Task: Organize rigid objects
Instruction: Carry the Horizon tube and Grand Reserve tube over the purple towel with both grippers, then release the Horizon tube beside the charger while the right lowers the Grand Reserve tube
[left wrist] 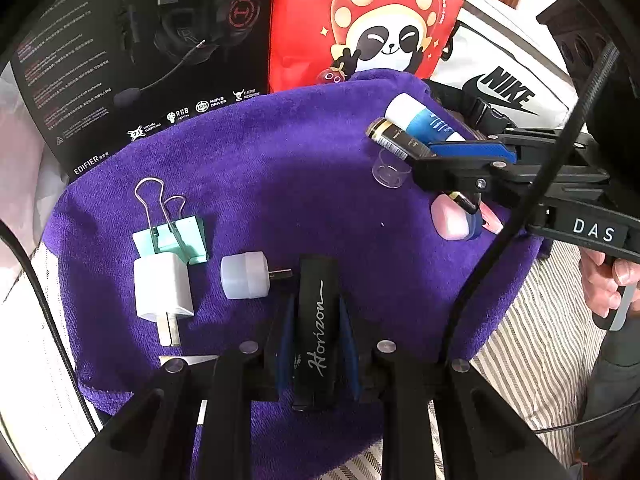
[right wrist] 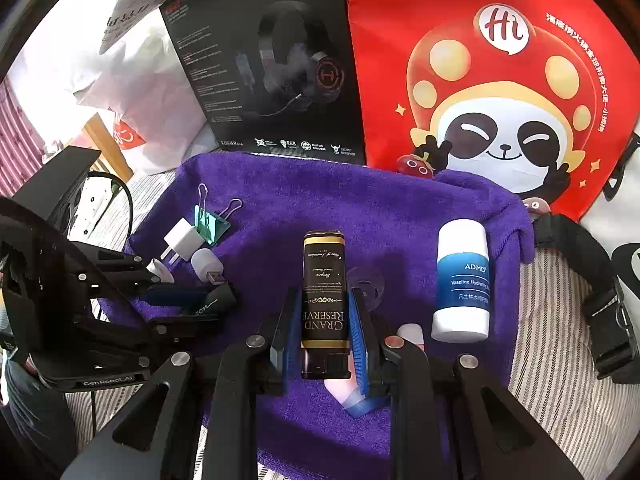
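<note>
In the left wrist view my left gripper [left wrist: 317,302] is shut on a black stick marked "Horizon" [left wrist: 318,320], low over the purple towel [left wrist: 280,184]. Just left of it lie a white USB light [left wrist: 245,276], a white charger plug [left wrist: 162,288] and a green binder clip [left wrist: 176,236]. My right gripper [right wrist: 324,294] is shut on a black-and-gold "Grand Reserve" bottle [right wrist: 323,280]. A blue-and-white Vaseline bottle [right wrist: 462,280] lies to its right. A clear small cup [right wrist: 366,280] sits behind the right finger. A pink-and-white item [right wrist: 412,334] lies partly hidden under that gripper.
A black headset box [right wrist: 272,80] and a red panda bag [right wrist: 500,80] stand along the towel's far edge. A white Nike bag [left wrist: 500,80] and a black buckled strap [right wrist: 600,300] lie at the right. Striped bedding [left wrist: 540,340] surrounds the towel.
</note>
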Motion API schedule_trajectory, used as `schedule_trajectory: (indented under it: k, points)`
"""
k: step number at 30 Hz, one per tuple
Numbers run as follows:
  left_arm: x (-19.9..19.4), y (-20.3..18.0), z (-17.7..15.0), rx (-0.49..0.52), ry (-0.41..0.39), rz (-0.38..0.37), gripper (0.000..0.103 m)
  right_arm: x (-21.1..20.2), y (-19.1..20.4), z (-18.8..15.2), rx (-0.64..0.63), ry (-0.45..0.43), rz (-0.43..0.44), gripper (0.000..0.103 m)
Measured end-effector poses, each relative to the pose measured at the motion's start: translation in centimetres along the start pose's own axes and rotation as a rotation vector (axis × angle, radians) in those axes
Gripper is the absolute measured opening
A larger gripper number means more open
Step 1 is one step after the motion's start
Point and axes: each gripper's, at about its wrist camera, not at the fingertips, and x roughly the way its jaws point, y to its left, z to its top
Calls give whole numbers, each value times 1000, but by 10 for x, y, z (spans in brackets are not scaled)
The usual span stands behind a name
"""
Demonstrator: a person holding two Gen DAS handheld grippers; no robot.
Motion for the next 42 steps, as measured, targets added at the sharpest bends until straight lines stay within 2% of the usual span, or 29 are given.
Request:
schedule_trajectory:
  k: [4, 8, 13, 15, 29, 33, 42]
  points:
    - [0, 2, 0, -6, 4, -9, 22, -1, -1, 0, 1, -1, 1, 23]
    - [-1, 2, -1, 2, 14, -14, 31, -1, -1, 0, -1, 3, 1, 23]
    - [-3, 5, -3, -3, 19, -10, 32, -1, -2, 0, 1, 5, 3, 23]
    - [-5, 6, -3, -6, 20, -5, 36, -1, -2, 0, 2, 4, 3, 23]
    - [-38, 34, -3, -89, -43, 45, 38, 9, 7, 1, -21, 31, 18, 23]
    - [-40, 35, -1, -87, -45, 81, 43, 18, 15, -1, -42, 60, 25, 23]
    - [-39, 40, -3, -85, -30, 98, 43, 32, 21, -6, -50, 94, 30, 23]
